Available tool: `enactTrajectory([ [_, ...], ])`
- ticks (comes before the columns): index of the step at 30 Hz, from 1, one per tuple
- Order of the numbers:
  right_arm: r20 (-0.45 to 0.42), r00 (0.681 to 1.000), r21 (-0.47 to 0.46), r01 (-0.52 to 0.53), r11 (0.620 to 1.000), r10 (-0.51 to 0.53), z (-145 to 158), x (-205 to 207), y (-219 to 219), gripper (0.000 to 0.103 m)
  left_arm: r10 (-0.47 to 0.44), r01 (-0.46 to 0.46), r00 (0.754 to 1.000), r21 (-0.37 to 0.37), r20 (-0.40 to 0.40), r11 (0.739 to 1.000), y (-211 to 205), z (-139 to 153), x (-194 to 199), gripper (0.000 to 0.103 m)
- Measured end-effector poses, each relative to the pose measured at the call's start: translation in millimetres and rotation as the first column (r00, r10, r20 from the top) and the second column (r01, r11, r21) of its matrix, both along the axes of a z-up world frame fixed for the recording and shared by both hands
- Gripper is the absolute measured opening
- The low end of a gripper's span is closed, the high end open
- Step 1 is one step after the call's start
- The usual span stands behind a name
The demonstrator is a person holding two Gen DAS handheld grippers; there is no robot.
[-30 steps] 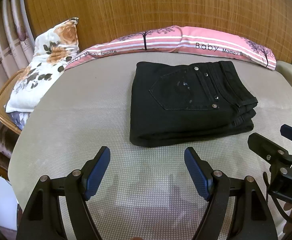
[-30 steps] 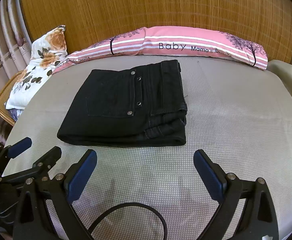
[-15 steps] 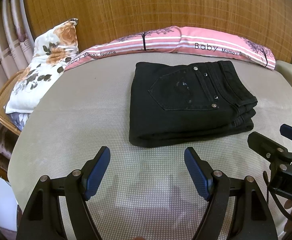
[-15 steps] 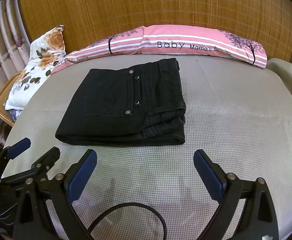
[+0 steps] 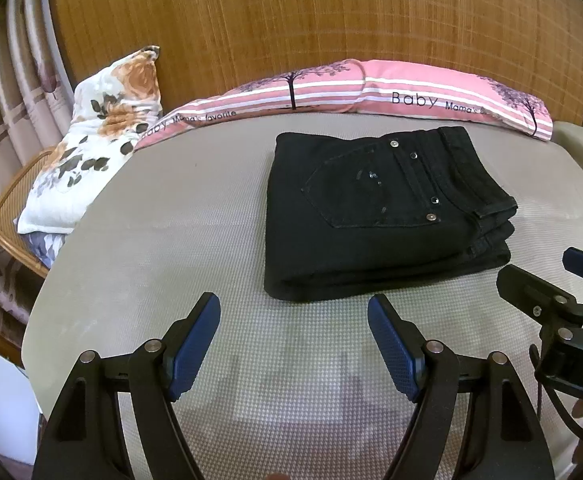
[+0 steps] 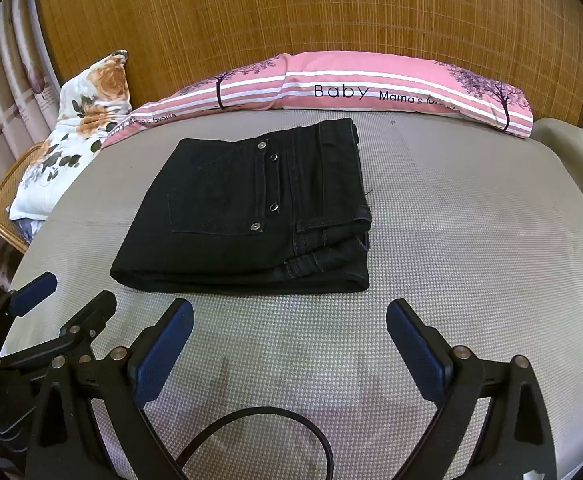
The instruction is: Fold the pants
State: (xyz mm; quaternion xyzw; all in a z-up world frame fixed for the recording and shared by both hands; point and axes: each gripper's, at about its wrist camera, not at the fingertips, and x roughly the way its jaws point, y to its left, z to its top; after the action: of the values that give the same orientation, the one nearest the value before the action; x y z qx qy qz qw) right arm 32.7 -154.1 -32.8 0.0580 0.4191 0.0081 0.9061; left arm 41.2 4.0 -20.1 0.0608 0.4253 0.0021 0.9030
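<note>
Pants folded on mattress; left claw, right claw wide, empty.

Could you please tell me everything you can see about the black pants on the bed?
The black pants look like denim, folded into a compact, roughly rectangular stack of several layers. A back pocket with metal rivets faces up; the waistband and a belt loop lie along the right edge, the smooth fold on the left. They rest flat on the grey textured mattress, short of the pink pillow. Nothing grips them: both tongs, left and right, are open and apart from them.
</note>
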Motion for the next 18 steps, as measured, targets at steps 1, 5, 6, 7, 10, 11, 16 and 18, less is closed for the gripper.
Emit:
enactTrajectory([
  [1, 0.000, 1.000, 0.002, 0.001, 1.000, -0.001, 0.1, 0.2, 0.2, 0.096, -0.001, 0.001, 1.000, -0.001, 0.000, 1.000, 0.1, 0.6, -0.5, 0.077],
  [5, -0.002, 1.000, 0.000, 0.002, 1.000, -0.002, 1.4, 1.6, -0.5, 0.096, -0.001, 0.001, 1.000, -0.002, -0.002, 1.000, 1.0, 0.9, 0.8, 0.077],
  [6, -0.002, 1.000, 0.000, 0.003, 1.000, -0.003, 1.4, 1.3, -1.0, 0.096, 0.000, 0.000, 1.000, -0.002, -0.001, 1.000, 0.0, 0.8, -0.4, 0.077],
  [7, -0.001, 1.000, -0.001, 0.003, 1.000, -0.003, 1.3, 1.7, -0.4, 0.096, 0.001, -0.001, 1.000, 0.000, 0.000, 1.000, 0.0, 1.0, -0.3, 0.077],
  [10, -0.002, 1.000, 0.000, 0.003, 1.000, -0.003, 1.8, 2.4, -0.7, 0.096, -0.001, 0.001, 1.000, -0.002, -0.002, 1.000, 0.4, 0.9, 0.0, 0.077],
  [11, -0.002, 1.000, -0.001, 0.002, 1.000, -0.002, 1.8, 2.5, -0.7, 0.096, 0.001, -0.001, 1.000, -0.002, -0.001, 1.000, 0.5, 1.0, -0.3, 0.077],
  [16, -0.005, 1.000, -0.001, 0.004, 1.000, -0.004, 1.9, 3.9, -1.7, 0.096, 0.001, -0.001, 1.000, -0.003, -0.009, 1.000, 0.7, -2.0, 1.1, 0.077],
  [18, -0.007, 1.000, 0.000, 0.006, 1.000, -0.006, 1.4, 3.9, -2.5, 0.096, 0.002, -0.002, 1.000, -0.007, -0.013, 1.000, 0.9, -3.4, 1.6, 0.077],
])
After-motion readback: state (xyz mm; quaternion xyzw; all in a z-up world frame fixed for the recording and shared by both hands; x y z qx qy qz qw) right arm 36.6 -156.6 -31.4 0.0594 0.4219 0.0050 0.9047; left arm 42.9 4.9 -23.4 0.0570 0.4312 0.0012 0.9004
